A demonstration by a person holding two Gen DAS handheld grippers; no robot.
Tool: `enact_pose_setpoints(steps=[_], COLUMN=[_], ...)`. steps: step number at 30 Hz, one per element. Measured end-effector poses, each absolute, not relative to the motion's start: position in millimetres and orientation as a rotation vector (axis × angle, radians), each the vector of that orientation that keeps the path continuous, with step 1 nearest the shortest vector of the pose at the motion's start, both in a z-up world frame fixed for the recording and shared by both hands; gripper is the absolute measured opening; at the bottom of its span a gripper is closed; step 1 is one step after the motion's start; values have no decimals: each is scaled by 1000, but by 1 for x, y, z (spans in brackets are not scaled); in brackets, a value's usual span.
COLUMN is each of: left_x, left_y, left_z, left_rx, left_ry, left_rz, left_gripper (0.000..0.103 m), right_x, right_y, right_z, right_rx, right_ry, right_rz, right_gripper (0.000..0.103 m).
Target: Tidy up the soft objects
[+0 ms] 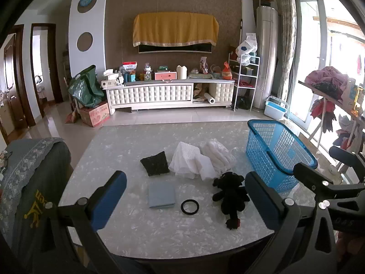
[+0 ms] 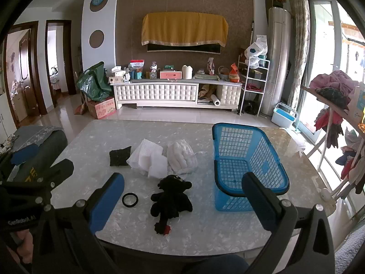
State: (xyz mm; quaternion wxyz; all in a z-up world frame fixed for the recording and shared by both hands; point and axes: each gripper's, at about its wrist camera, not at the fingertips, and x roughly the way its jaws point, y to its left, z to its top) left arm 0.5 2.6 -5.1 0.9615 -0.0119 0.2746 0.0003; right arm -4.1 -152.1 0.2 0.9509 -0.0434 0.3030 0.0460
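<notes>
Fingers (image 2: 107, 203) apart; left gripper (image 2: 27, 159) reads "GenRobot.AI".

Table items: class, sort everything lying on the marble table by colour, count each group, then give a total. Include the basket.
Black: 3, the lace cloth, the plush toy and the ring.
White: 2, the lace fabric and the ribbed bundle.
Blue: 2, the folded cloth and the basket.
Total: 7.

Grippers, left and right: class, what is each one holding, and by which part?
Nothing. The left gripper and right gripper are both open above the table; the black plush toy lies untouched.
</notes>
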Motion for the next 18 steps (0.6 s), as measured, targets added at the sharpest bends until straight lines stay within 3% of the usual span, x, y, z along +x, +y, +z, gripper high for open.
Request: enact_pose_setpoints(steps=[18], left_x=[-1], left_y=[5], left_z=[-3], left_rx=[-23], left_ry=[562], left_rz=[-2], left_gripper=[103], right_x=[-6], right_y=[-150], right_z=[3], right_rx=[-85], right_ry=[624], right_rz=[97], right_gripper=[103])
